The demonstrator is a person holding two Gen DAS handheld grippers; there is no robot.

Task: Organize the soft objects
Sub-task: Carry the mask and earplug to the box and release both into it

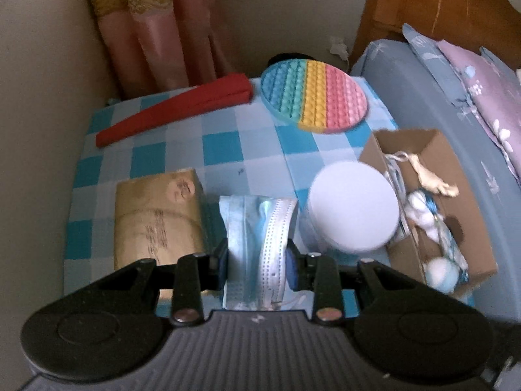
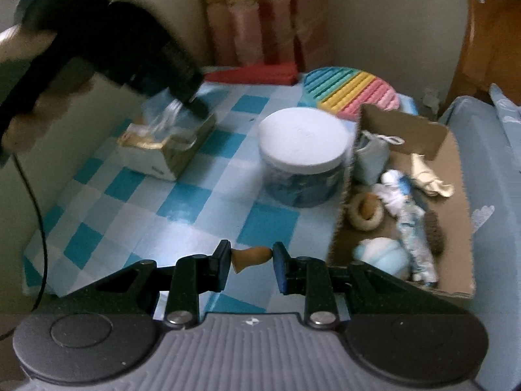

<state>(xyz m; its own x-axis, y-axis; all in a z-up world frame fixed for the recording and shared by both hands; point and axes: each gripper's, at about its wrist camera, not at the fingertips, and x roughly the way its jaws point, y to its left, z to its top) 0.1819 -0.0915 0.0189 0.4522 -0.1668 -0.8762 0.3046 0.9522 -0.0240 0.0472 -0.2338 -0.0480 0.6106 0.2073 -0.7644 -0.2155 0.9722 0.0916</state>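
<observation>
My left gripper (image 1: 257, 260) is shut on a plastic-wrapped pack of blue face masks (image 1: 260, 224), held above the checked tablecloth (image 1: 221, 150). In the right wrist view that gripper (image 2: 185, 101) is a dark blur at upper left, with the clear pack (image 2: 167, 117) hanging over a brown paper-wrapped box (image 2: 169, 153). My right gripper (image 2: 252, 262) is shut on a small brown mushroom-shaped soft piece (image 2: 252, 256) near the table's front edge. To the right, an open cardboard box (image 2: 456, 215) holds a pale blue ball (image 2: 381, 257), a ring (image 2: 364, 213) and a white-blue plush (image 2: 402, 195).
A jar with a white lid (image 2: 302, 145) stands mid-table beside the cardboard box (image 1: 433, 150). At the back lie a rainbow bubble mat (image 1: 314, 94) and a red folded piece (image 1: 176, 109). The brown box (image 1: 156, 218) sits left. A bed with blue bedding (image 1: 423, 97) borders the right; curtains hang behind.
</observation>
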